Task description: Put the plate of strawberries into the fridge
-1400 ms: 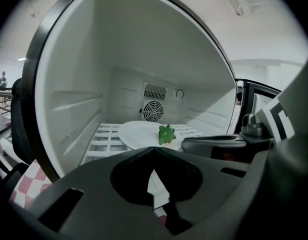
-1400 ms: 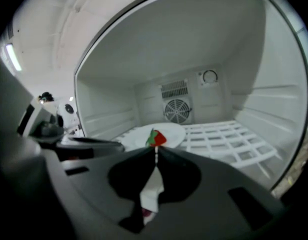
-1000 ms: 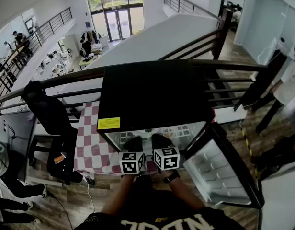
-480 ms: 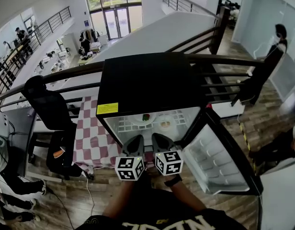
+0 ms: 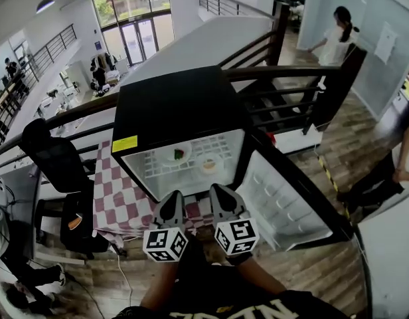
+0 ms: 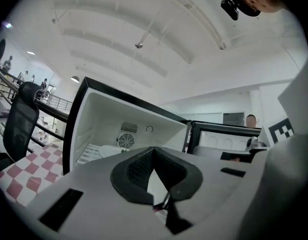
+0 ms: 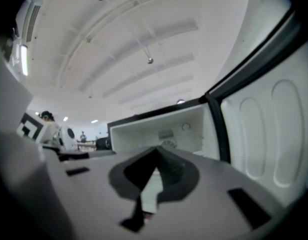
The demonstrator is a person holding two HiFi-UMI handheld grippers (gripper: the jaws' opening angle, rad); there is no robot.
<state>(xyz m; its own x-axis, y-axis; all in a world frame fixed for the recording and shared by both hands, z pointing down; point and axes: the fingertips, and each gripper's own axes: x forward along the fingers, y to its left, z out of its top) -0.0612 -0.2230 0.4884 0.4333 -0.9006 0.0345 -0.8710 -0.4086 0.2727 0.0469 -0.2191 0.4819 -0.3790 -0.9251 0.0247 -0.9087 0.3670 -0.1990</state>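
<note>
We hold the left gripper (image 5: 171, 205) and the right gripper (image 5: 222, 201) side by side just in front of the open fridge (image 5: 181, 105). Both sets of fingers are pressed fully together with nothing between them. The plate of strawberries (image 5: 180, 154) sits on the wire shelf (image 5: 158, 171) inside the fridge, toward its left, with a second small dish (image 5: 209, 165) just beside it.

With the plate in place, we judge that the door (image 5: 284, 201) is what remains. It hangs wide open on the fridge's right. To shut it well, we should sweep the right gripper outside the door and push it flat and steadily. The left gripper should stay clear of the opening.

A checked counter (image 5: 115, 198) stands left of the fridge, with a black chair (image 5: 55, 158) further left. A railing (image 5: 284, 72) runs behind the fridge. A person (image 5: 337, 35) stands well behind it, and nothing blocks the door's swing.
</note>
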